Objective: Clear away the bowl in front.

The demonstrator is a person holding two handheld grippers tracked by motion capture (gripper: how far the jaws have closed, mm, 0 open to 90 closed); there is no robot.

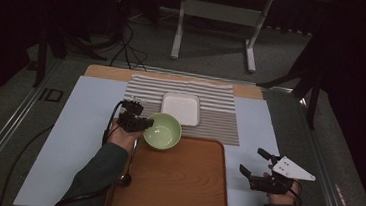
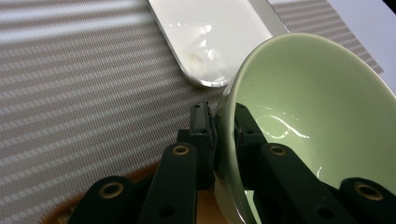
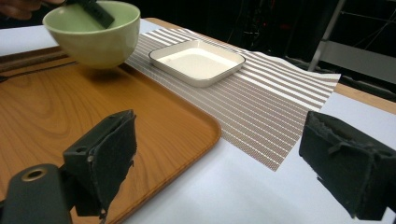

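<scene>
Dim room; table (image 1: 77, 139) under pale sheet. Left claw (image 2: 223, 122) pinches rim of green bowl (image 1: 163, 130), one jaw inside, one outside, so the glossy ceramic won't slip; bowl sits lifted at far edge of wooden tray (image 1: 179, 183), near white dish (image 1: 181, 108) on ribbed striped mat (image 1: 220, 116). Right claw (image 1: 257, 165) wide open, empty, beside tray.

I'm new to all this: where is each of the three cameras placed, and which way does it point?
High view: above the person's side, looking forward and down on the wooden tray; both forearms, the left gripper and right gripper show.
Left gripper view: rides that gripper, looking along its fingers clamped on the green bowl rim, over the striped mat.
Right gripper view: rides that gripper, facing across the tray; its open fingers show.
All three share the bowl and the white dish.
</scene>
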